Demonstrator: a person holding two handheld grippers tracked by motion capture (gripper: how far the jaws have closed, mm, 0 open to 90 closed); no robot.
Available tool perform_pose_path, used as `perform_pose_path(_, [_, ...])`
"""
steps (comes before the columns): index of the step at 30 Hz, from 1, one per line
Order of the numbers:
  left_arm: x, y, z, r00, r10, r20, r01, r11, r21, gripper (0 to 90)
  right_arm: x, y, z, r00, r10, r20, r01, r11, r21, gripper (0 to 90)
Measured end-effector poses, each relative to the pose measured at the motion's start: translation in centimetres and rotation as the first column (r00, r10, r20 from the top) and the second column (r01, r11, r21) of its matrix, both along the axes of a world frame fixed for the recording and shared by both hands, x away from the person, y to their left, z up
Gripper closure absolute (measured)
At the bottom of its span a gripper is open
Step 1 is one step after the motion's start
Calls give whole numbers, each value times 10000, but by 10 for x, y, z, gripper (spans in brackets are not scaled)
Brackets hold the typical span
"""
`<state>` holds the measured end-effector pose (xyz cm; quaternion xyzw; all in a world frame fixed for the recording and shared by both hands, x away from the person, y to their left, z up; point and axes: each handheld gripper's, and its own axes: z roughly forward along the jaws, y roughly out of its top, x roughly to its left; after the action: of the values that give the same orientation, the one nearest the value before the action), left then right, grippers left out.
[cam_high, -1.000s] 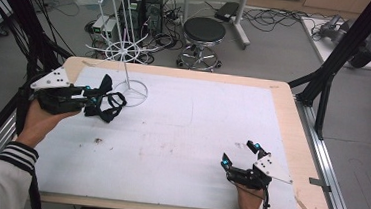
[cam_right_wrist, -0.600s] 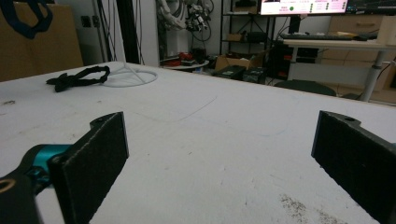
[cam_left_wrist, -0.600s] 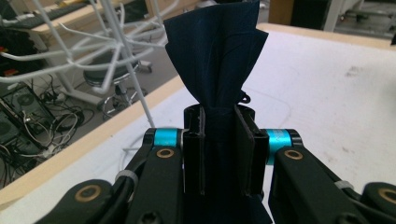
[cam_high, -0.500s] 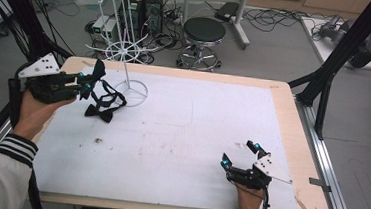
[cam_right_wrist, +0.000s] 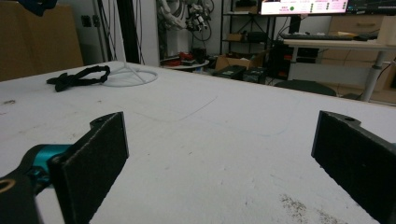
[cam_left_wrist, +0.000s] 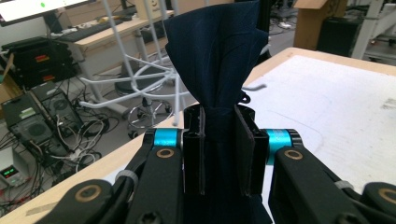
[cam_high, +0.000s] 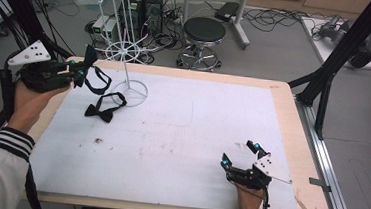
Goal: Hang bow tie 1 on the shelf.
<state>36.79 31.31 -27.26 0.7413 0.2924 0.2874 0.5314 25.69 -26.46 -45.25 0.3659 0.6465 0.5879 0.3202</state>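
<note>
My left gripper (cam_high: 82, 69) is raised over the table's far left corner, shut on a dark navy bow tie (cam_high: 92, 63) whose strap loop (cam_high: 100, 81) hangs beneath it. In the left gripper view the pinched bow tie (cam_left_wrist: 215, 56) fans up above the left gripper (cam_left_wrist: 219, 119), with the white wire rack (cam_left_wrist: 140, 79) just behind. A second black bow tie (cam_high: 104, 106) lies flat on the white mat beside the rack's base ring (cam_high: 130, 87); it is also far off in the right gripper view (cam_right_wrist: 77, 77). My right gripper (cam_high: 240, 154) rests on the mat at the front right, open and empty (cam_right_wrist: 219, 154).
The tall white wire rack (cam_high: 123, 44) stands at the table's far left edge. The white mat (cam_high: 197, 120) covers most of the wooden table (cam_high: 284, 92). A black stool (cam_high: 204, 33) and cables sit on the floor beyond. Black frame legs (cam_high: 326, 80) rise at the right.
My left gripper has lifted up and to the left with the navy bow tie, leaving the second bow tie on the mat. The right gripper has stayed still.
</note>
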Motion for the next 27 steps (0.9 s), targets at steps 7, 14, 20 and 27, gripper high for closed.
perform_pose_path(7, [9,3,1,9994,333,-18,-333,9991,-258,747,0,0,0,10000,2,2,-2,10000,-4,30])
perform_pose_path(14, [19,3,1,9988,463,-152,-465,9988,-132,747,0,0,0,10000,9,43,-9,10000,-21,30])
perform_pose_path(20, [30,4,6,9985,540,-108,-540,9985,-8,749,0,0,0,10000,19,43,-19,10000,-34,30])
perform_pose_path(27, [40,5,9,9982,595,-6,-595,9982,57,749,0,1,0,10000,-5,51,6,10000,-47,30])
